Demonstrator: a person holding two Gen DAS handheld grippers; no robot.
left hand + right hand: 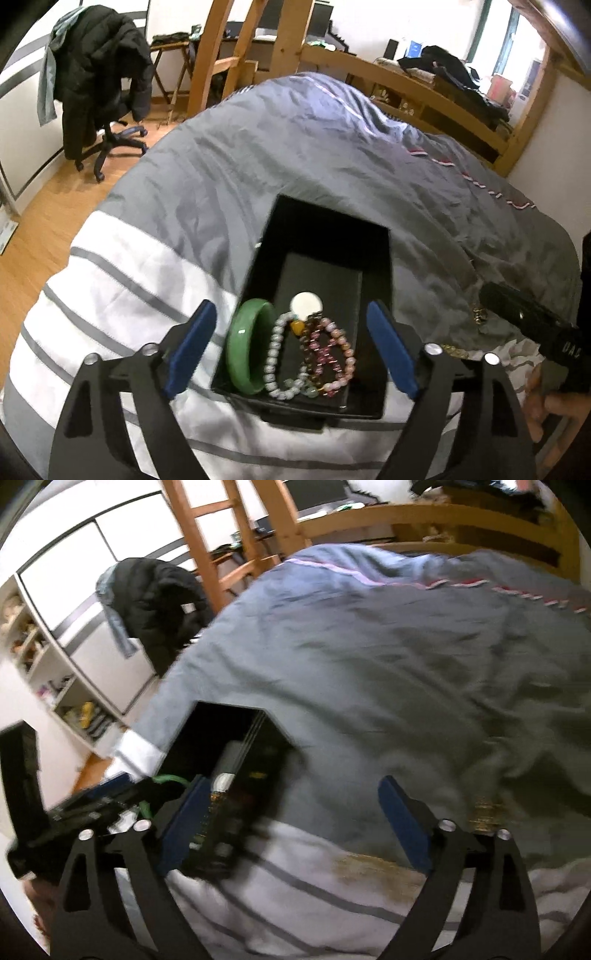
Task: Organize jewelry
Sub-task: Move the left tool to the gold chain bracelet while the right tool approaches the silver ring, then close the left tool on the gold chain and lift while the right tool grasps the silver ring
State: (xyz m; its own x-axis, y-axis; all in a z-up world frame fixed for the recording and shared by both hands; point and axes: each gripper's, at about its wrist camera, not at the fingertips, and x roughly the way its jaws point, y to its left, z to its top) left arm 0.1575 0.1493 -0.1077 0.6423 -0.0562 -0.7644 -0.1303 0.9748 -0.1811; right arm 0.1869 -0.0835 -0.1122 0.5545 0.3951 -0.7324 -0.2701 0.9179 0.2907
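Observation:
A black open jewelry box [376, 258] lies on the bed. Inside it are a green jade bangle [242, 350], a pale bead bracelet [275, 354], a pink bead bracelet [338, 350] and a white round pendant [306, 304]. My left gripper [291, 347] is open, its blue pads either side of the box's near end, holding nothing. My right gripper [291, 823] is open and empty over the quilt, just right of the box [236, 746], which is blurred there. A gold chain [480, 315] lies on the quilt right of the box; it shows blurred in the right wrist view [487, 812].
The bed has a grey quilt [295, 147] with a white striped end [122, 280]. A wooden bed frame [424, 85] runs behind. An office chair with a black jacket [99, 74] stands on the wood floor at left. White shelves [48, 686] stand at left.

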